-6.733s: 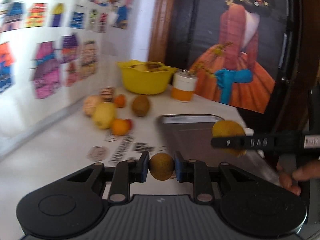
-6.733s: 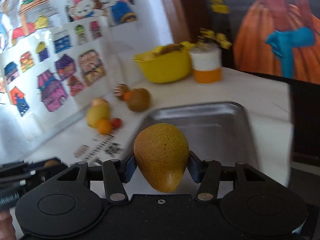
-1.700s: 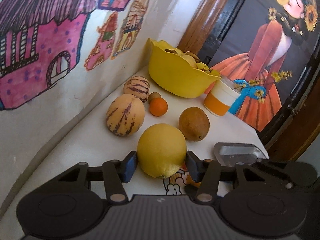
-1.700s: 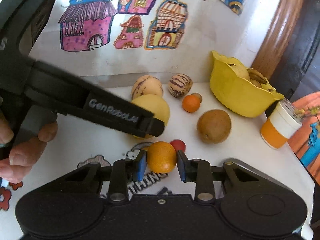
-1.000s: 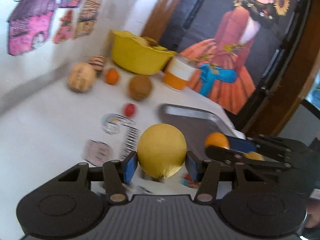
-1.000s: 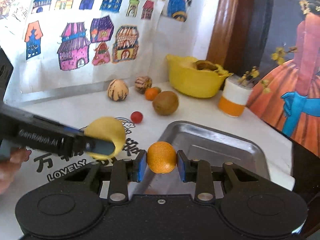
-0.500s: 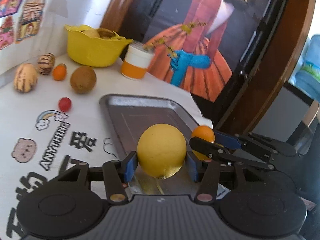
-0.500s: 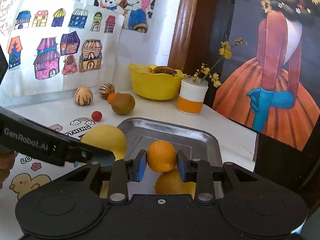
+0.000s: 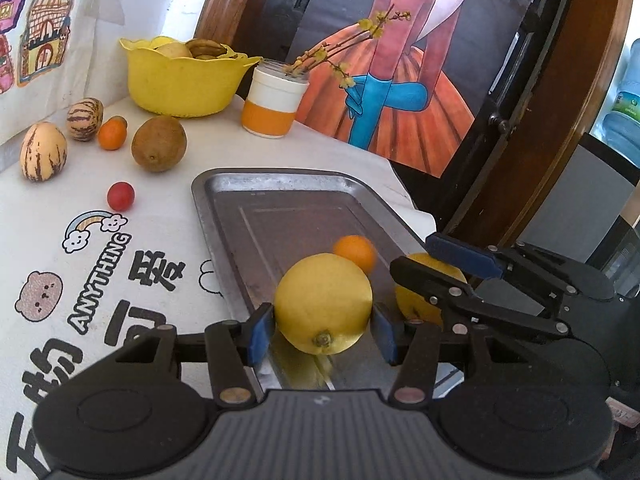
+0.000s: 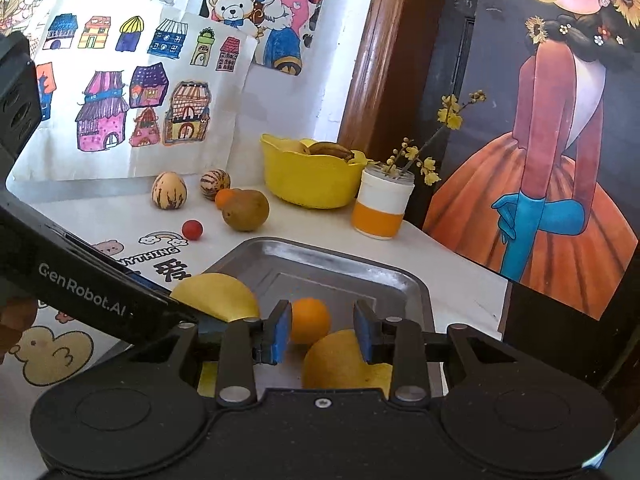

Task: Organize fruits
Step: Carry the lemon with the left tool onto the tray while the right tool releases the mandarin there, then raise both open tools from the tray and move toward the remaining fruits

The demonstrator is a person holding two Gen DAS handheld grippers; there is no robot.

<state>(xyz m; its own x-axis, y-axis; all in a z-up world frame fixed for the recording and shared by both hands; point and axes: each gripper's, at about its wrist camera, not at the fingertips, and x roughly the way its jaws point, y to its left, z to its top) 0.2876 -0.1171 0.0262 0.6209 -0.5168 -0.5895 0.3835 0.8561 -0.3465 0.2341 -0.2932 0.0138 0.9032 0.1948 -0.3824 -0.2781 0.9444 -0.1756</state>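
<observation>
Left gripper (image 9: 323, 330): fingers (image 9: 260, 332) closed on the lemon (image 9: 323, 304), which hangs just above the near end of the tray (image 9: 280, 216); a yellow reflection lies on the metal right under it.
Right gripper (image 10: 320, 336): fingers (image 10: 280, 332) spread apart with nothing between them touching; the orange (image 10: 310, 320) sits in the tray just beyond the gap, nearer the left finger and apart from the right one.
Pear (image 10: 340, 360): lies in the tray right below the right gripper's fingers, beside the orange.
Done, by my reading: orange and pear are in the tray; the lemon is carried to the tray but not let go.
Left on the tabletop (image 9: 168, 216): well ahead and to the left of both pairs of fingers, a brown fruit (image 9: 159, 143), a small red fruit (image 9: 120, 196), a small orange fruit (image 9: 112, 133) and two striped fruits (image 9: 43, 151).
Yellow bowl (image 9: 182, 76): far ahead at the wall, with some fruit in it; whether that counts toward the task I cannot tell.
Cup (image 9: 274, 102): just right of the bowl, holds flower sprigs, no part of the sorting.
Progress, as a judgement: roughly a third to halfway, with three fruits at the tray and five loose.
Next likely need: open the left fingers to set the lemon down clear of the orange, which could roll on the smooth metal.
</observation>
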